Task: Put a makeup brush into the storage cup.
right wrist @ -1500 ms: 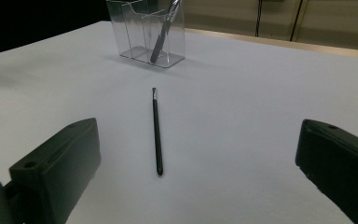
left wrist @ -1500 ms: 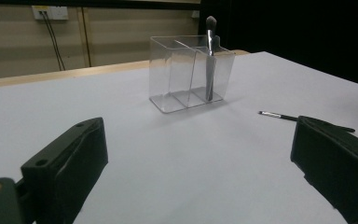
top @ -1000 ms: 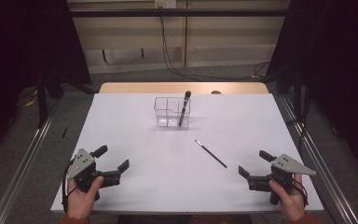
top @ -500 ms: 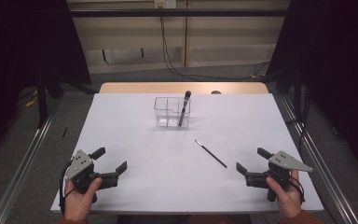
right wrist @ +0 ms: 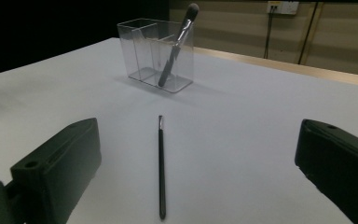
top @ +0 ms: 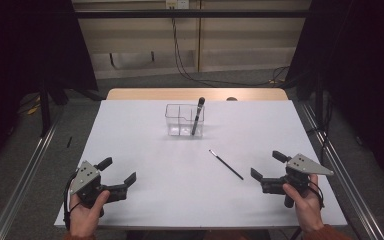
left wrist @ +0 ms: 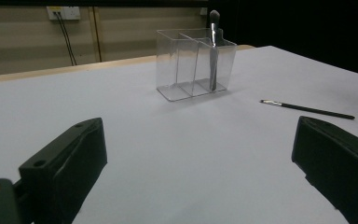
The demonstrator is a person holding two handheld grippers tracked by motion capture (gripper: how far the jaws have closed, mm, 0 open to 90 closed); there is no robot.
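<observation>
1. The left gripper [top: 120, 170] sits low at the near left corner of the table [top: 130, 130], held in the person's left hand [top: 87, 212]. Its jaws are spread wide, with nothing between them.
2. In the left gripper view, bare white table lies between the two black jaws, and the box [left wrist: 193, 70] stands well beyond them.
3. The clear box [top: 184, 120] stands upright at the middle of the table's far half. It is split into compartments.
4. A big brush [top: 197, 116] leans in the box's right compartment, bristle end up and above the rim.
5. A thin brush [top: 226, 164] lies flat on the table, near the box but apart from it, angled toward the near right.
6. In the right gripper view, the thin brush [right wrist: 161, 168] lies between the jaws' line of sight, touching neither.
7. The right gripper [top: 266, 166] rests at the near right, held in the right hand [top: 302, 202]. Its jaws are wide apart and empty, just beside the thin brush's near end.
</observation>
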